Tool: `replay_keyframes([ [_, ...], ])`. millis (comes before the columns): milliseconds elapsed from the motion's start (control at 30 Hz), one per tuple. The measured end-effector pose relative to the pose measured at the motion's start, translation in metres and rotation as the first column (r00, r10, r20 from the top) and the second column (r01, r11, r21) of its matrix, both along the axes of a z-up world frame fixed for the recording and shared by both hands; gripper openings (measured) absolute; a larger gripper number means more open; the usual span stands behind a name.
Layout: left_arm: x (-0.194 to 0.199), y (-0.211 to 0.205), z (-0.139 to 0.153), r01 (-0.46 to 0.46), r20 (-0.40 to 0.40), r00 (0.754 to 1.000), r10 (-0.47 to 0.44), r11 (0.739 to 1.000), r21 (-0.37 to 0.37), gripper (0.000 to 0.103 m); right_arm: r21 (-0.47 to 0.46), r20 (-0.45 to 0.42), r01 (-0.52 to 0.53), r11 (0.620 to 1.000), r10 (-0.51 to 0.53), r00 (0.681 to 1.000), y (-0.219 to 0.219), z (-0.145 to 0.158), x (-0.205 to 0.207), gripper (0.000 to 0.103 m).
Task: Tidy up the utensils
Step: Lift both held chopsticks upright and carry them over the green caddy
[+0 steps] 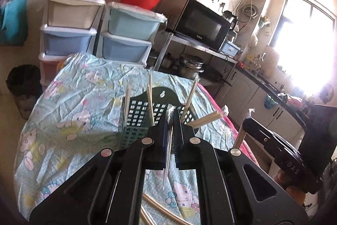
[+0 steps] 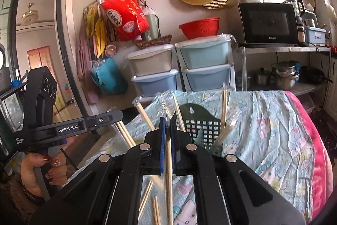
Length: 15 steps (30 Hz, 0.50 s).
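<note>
Both grippers clamped on wrapped chopsticks (image 2: 168,153), probably one pair each; lower upright into green basket (image 1: 134,119), then release.

The basket (image 1: 134,117) base hides behind the left hand-held gripper (image 1: 171,117).

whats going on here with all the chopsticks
A person holds a gripper in each hand over a table with a cartoon-print cloth. The left gripper and the right gripper are each shut on a wrapped pair of chopsticks. A dark green basket already holds several wrapped pairs; more chopsticks lie loose on the cloth.
</note>
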State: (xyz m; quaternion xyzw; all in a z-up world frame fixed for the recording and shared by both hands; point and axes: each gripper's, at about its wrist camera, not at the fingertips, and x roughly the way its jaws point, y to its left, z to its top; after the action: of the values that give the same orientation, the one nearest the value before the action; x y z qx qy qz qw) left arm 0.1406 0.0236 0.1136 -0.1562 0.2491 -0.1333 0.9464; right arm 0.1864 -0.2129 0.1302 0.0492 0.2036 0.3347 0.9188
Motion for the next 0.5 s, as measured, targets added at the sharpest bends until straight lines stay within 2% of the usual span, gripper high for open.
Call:
replay_keyframes([
  [500,0.001,-0.008,0.042,0.003,0.089,0.996,-0.006,1.000,0.025,0.003,0.033,0.113,0.019,0.999,-0.022,0.993,-0.005,0.039,-0.005,0.005],
])
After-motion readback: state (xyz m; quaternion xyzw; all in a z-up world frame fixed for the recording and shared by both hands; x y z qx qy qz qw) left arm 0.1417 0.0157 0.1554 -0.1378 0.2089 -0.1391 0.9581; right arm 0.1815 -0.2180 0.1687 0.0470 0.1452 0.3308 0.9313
